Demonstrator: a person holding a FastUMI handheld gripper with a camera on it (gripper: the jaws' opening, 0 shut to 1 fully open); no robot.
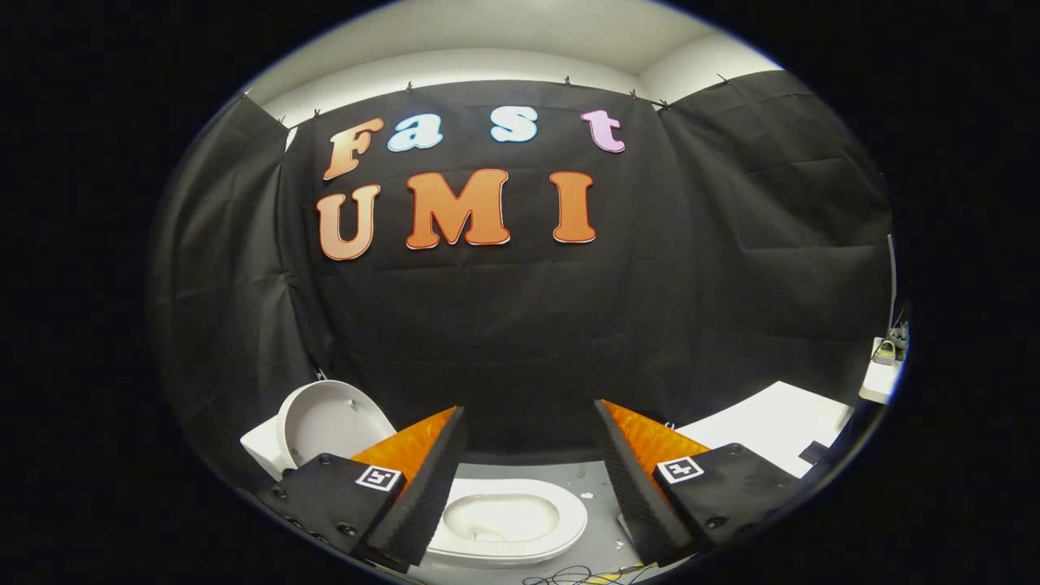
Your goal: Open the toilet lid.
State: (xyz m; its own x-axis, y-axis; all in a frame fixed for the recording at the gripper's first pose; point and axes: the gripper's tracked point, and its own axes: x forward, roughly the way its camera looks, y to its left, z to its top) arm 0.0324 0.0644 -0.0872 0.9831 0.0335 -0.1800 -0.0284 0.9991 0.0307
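A white toilet stands on the floor below me. Its lid (327,422) is raised upright against the cistern, just beyond my left finger. The seat ring and open bowl (508,520) lie between my two fingers, lower down. My gripper (530,443) hangs above the bowl, open, with a wide gap and nothing between the fingers. The left finger hides part of the bowl's left side and the lid's base.
The grey floor (597,487) spreads around the toilet, with small white specks on it. A white table (772,422) sits beyond my right finger. Dark cables (581,577) lie on the floor near the bowl's front. Black cloth walls close in behind.
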